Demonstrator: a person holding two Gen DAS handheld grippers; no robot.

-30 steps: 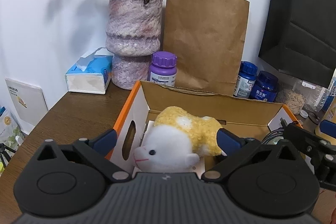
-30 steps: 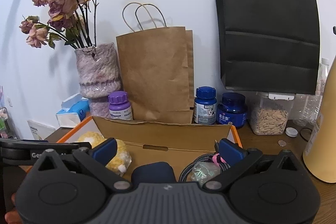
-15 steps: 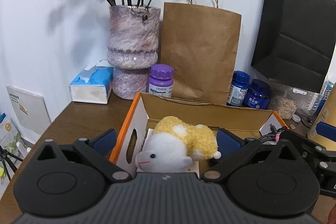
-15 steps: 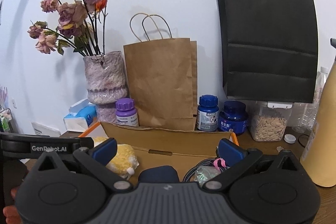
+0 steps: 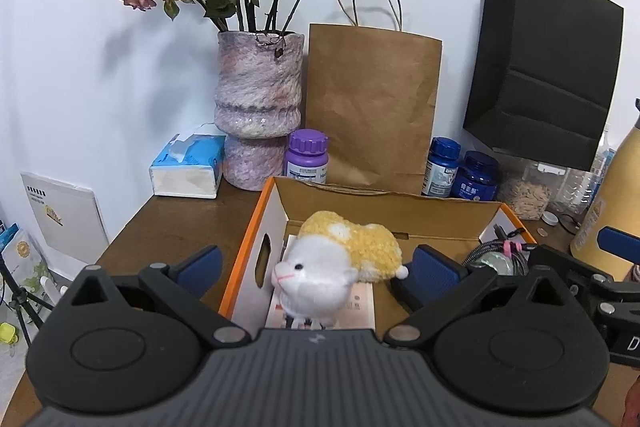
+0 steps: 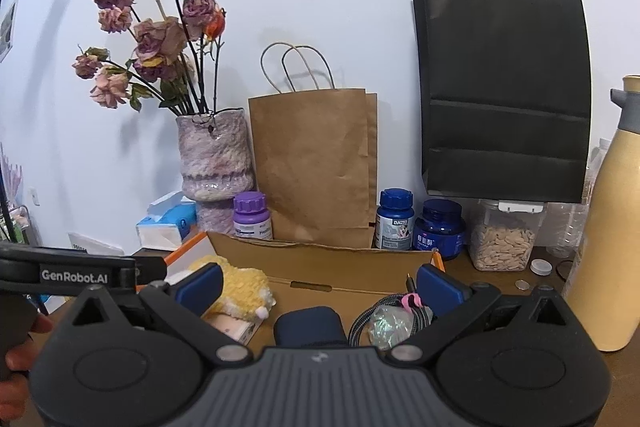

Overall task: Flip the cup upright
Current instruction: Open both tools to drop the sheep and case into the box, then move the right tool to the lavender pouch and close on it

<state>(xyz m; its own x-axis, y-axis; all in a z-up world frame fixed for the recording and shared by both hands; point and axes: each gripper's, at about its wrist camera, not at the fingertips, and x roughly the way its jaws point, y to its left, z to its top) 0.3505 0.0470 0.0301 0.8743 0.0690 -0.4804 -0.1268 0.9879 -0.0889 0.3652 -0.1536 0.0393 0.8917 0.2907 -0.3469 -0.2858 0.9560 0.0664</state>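
Note:
The only cup-like thing in view is a tall tan flask point(image 6: 600, 227) with a grey lid. It stands upright on the wooden table at the far right, and its side also shows in the left wrist view point(image 5: 612, 195). My right gripper point(image 6: 319, 285) is open, its blue pads empty, to the left of the flask and over the open cardboard box point(image 6: 320, 259). My left gripper point(image 5: 316, 265) is open too, with nothing held, above the box's left half. The right gripper's body point(image 5: 580, 279) shows beside it.
The orange-edged box point(image 5: 384, 211) holds a yellow-white plush toy point(image 5: 340, 259), a dark blue case point(image 6: 308, 325) and a coiled cable point(image 6: 400, 315). Behind stand a vase of dried roses point(image 5: 258, 115), a brown bag point(image 5: 372, 107), pill bottles point(image 6: 394, 219), a tissue box point(image 5: 188, 165) and a seed jar point(image 6: 504, 243). A black bag point(image 6: 504, 87) hangs on the wall.
Both grippers have risen and drawn back a little, so the box and bottles sit lower in view and more of the flowers shows. Both stay open.

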